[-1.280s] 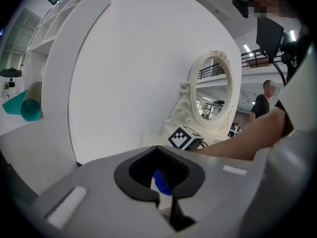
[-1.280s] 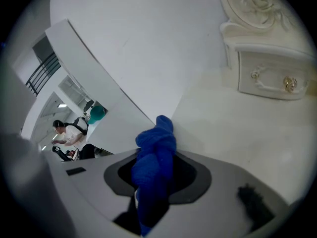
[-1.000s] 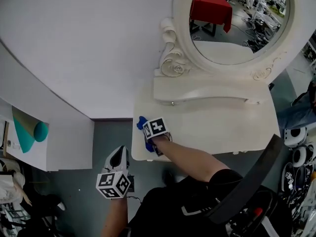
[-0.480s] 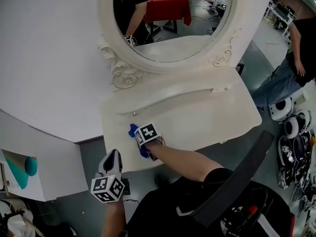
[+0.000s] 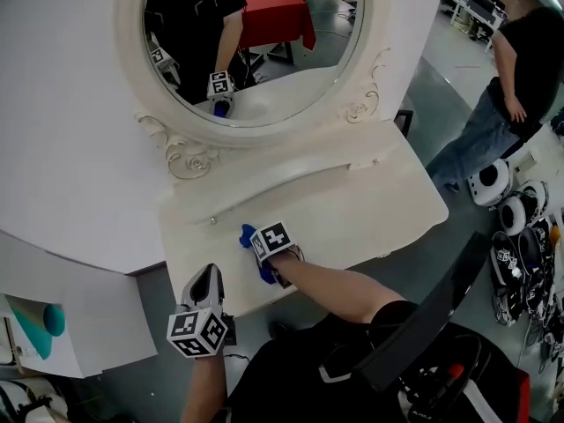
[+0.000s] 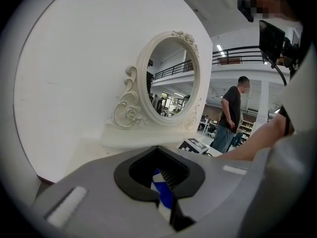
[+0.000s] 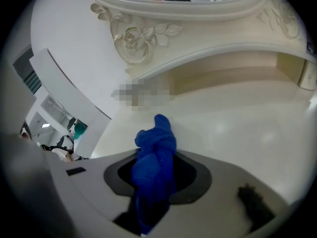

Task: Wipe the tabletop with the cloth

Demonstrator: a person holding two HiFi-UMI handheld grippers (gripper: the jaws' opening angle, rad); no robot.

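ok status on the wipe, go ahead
Right gripper shut on blue cloth, near-left corner of tabletop. Left gripper shut, off the table edge. Only the mirror stands behind.

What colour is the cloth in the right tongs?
The cloth is solid bright blue, best seen in the right gripper view.

A white wall (image 5: 62, 104) fills the upper left of the head view. At top centre stands an oval mirror (image 5: 256, 51), cream and carved (a red-draped table (image 5: 275, 18) shows in its glass). Grey floor (image 5: 454, 73) and a standing person (image 5: 515, 69) occupy the right.
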